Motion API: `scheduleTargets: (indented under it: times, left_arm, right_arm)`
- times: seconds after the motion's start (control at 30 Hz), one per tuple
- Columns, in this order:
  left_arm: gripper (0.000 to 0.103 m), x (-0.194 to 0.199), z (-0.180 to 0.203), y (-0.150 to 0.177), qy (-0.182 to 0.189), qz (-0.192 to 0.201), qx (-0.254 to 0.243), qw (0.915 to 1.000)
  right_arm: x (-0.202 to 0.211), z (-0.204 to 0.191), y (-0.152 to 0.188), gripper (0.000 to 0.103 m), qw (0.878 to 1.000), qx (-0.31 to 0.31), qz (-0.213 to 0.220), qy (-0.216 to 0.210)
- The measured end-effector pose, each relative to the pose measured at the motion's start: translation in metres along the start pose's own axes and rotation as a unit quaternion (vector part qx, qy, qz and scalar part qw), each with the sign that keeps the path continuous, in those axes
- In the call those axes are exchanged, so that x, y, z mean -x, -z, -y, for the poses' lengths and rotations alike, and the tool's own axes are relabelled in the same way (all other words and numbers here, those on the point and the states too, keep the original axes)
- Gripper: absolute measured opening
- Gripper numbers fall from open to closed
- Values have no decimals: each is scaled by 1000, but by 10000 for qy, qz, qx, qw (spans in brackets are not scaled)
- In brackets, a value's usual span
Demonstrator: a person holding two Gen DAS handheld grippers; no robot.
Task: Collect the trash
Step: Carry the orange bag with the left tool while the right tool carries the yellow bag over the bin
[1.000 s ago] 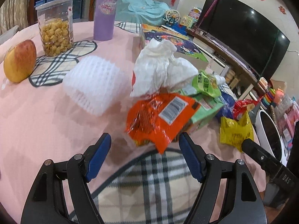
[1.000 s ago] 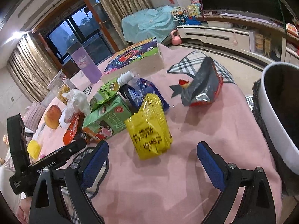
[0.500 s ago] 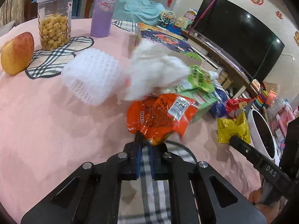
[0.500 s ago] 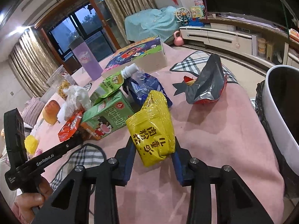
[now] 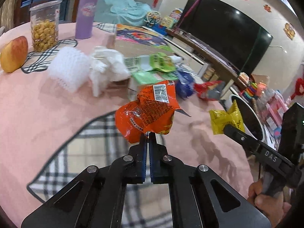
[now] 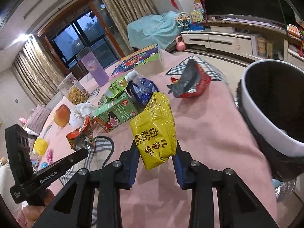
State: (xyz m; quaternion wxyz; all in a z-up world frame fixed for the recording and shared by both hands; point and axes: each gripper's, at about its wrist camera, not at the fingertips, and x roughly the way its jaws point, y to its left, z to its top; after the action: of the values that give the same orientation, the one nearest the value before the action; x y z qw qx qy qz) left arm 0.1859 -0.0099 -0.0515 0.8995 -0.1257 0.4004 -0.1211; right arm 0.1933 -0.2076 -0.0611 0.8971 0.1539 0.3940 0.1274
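Note:
My left gripper (image 5: 147,135) is shut on the lower edge of an orange snack wrapper (image 5: 150,112), held clear of the pink tablecloth (image 5: 38,102). In the right wrist view my right gripper (image 6: 156,143) has a yellow packet (image 6: 153,125) between its pads; the jaws are still closing and they press on its sides. A white bin with a black liner (image 6: 266,117) stands just right of the table edge. Left on the table are a green milk carton (image 6: 115,114), white tissue (image 5: 106,66), a foam net (image 5: 66,66), a blue wrapper (image 6: 142,91) and a red-and-silver packet (image 6: 190,83).
An apple (image 5: 14,54), a jar of snacks (image 5: 44,30), a purple tumbler (image 5: 85,15) and a colourful box (image 5: 140,38) stand at the far side. A dark television (image 5: 224,30) and cluttered shelves lie beyond the table. A hand (image 5: 266,201) holds the right gripper.
Both grippers went from wide open to closed on their wrappers. The orange wrapper and the yellow packet have come up off the cloth and shifted toward the bin side.

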Motion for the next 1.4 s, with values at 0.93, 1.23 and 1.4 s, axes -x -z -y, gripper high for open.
scheduleTargets:
  times: [0.93, 1.23, 1.4]
  left_arm:
    - [1, -19, 124, 4, 770, -201, -1090, 9909]
    - [1, -29, 160, 1, 920, -242, -1378, 9859]
    - [1, -35, 175, 1, 990, -277, -1507, 9832]
  right_arm:
    - [73, 70, 4, 33, 9949, -607, 595, 546]
    - [89, 95, -2, 33, 9921, -720, 717, 740]
    - [95, 108, -4, 33, 9905, -791, 769, 819]
